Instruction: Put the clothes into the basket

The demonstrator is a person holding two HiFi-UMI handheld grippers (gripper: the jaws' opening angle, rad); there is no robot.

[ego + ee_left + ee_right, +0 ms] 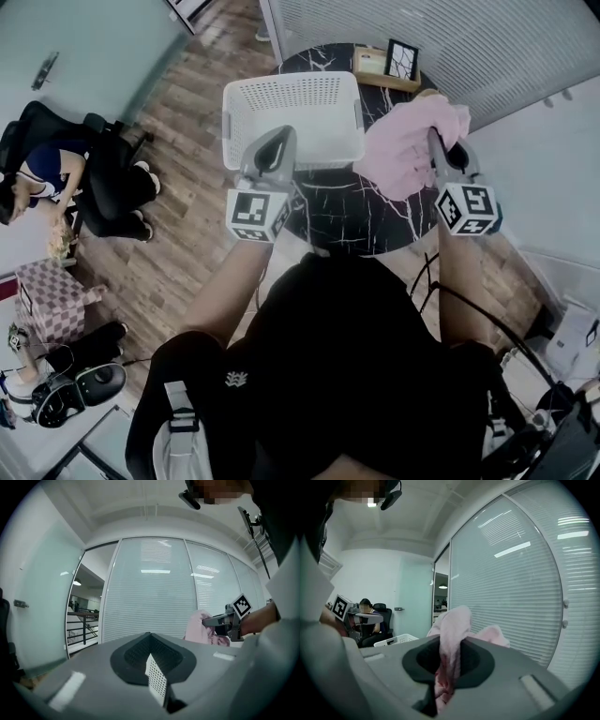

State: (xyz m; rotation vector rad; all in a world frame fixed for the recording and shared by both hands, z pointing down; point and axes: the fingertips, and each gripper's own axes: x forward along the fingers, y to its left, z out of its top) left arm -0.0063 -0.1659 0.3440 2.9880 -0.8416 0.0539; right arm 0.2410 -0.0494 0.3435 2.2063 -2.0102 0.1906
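A white plastic basket (291,84) stands at the back left of a round black marble table (347,211); its inside looks empty. A pink garment (408,145) hangs bunched above the table's right side, with my right gripper (436,141) shut on it. In the right gripper view the pink cloth (454,620) is pinched between the jaws of that gripper (452,637) and spills over their tips. My left gripper (284,136) hovers over the basket's near rim, shut, with nothing in it. The left gripper view shows that gripper (150,634) level, and the right gripper (220,620) with the garment (197,627) beyond.
A person sits in a black office chair (56,173) on the wooden floor at the left. A framed picture and a small box (389,64) stand at the table's far edge. Blinds behind a glass wall run behind the table. A checkered stool (52,300) is at the lower left.
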